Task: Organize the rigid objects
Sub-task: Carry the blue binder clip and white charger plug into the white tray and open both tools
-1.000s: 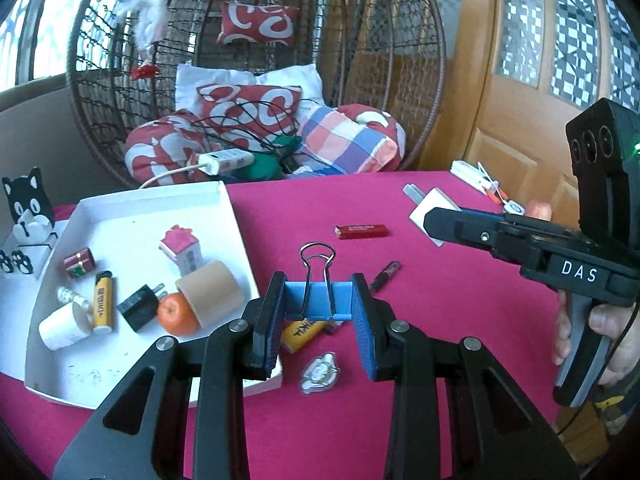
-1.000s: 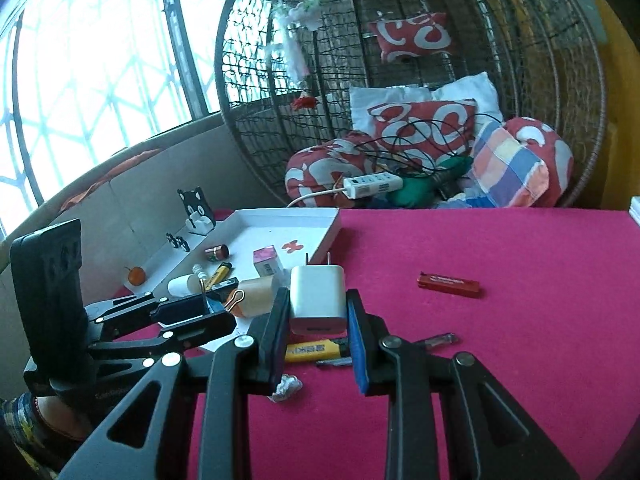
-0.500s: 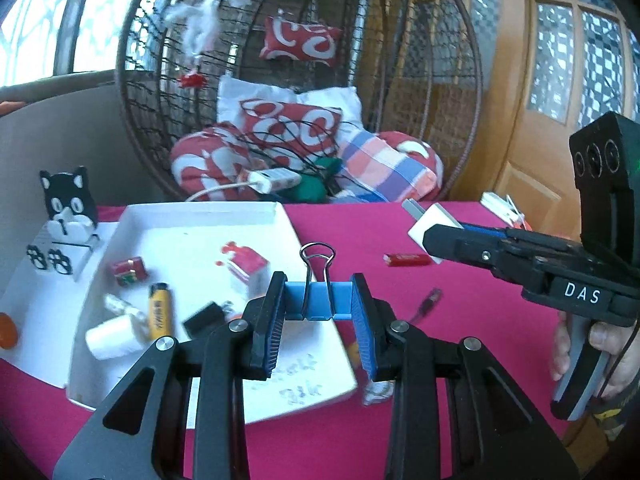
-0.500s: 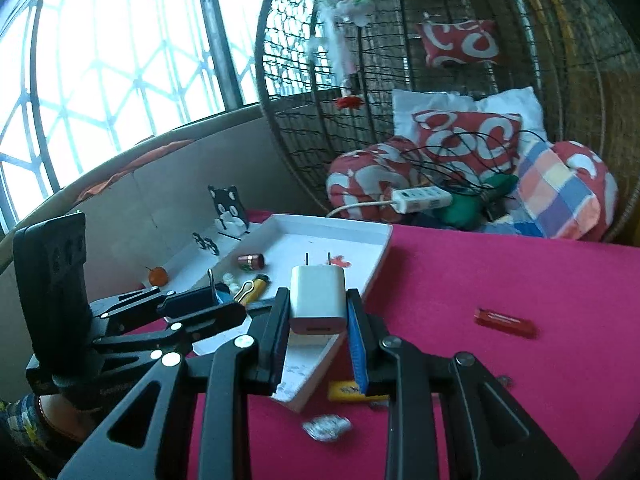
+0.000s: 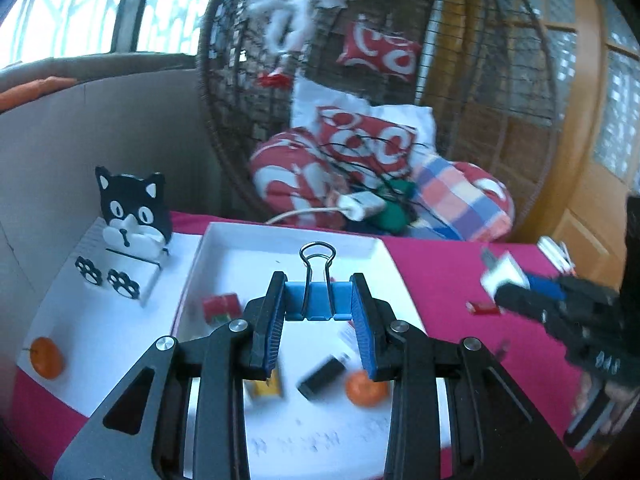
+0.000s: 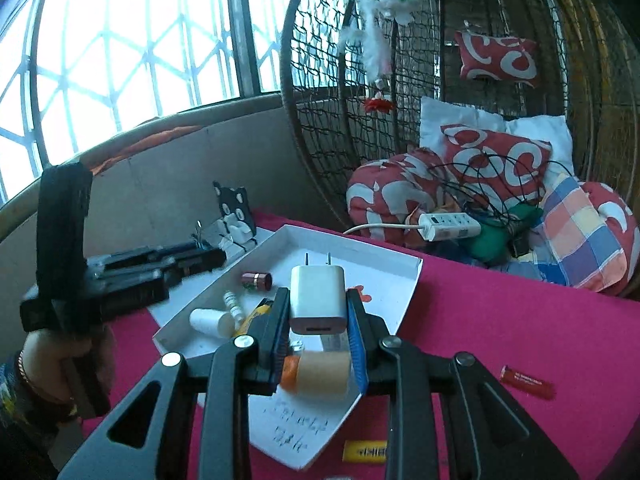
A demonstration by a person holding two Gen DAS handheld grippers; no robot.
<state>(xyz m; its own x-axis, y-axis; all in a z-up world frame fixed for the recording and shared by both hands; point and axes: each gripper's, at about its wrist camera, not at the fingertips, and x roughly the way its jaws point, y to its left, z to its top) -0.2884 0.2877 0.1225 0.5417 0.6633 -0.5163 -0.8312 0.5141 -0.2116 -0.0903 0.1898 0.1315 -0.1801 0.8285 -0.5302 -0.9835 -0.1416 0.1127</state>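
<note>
Blue binder clip [image 5: 318, 306] clamped in left gripper [image 5: 319, 322], above white tray [image 5: 224, 240]

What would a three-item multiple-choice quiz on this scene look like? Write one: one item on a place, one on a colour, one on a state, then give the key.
1. Where does the small red tin lie?
A. inside the white tray
B. on the red tablecloth beside the lighter
C. on the cushions in the wicker chair

2. What colour is the binder clip body?
A. yellow
B. blue
C. green

3. What is the right hand-held gripper doing?
A. open and empty
B. shut on a pen
C. shut on the white charger

Key: 1 A, the tin rests on the tray's floor near its far left wall. 2 B, the clip held in the left hand-held gripper is blue with wire handles. 3 C, the charger sits clamped between the jaws, prongs pointing up.
</note>
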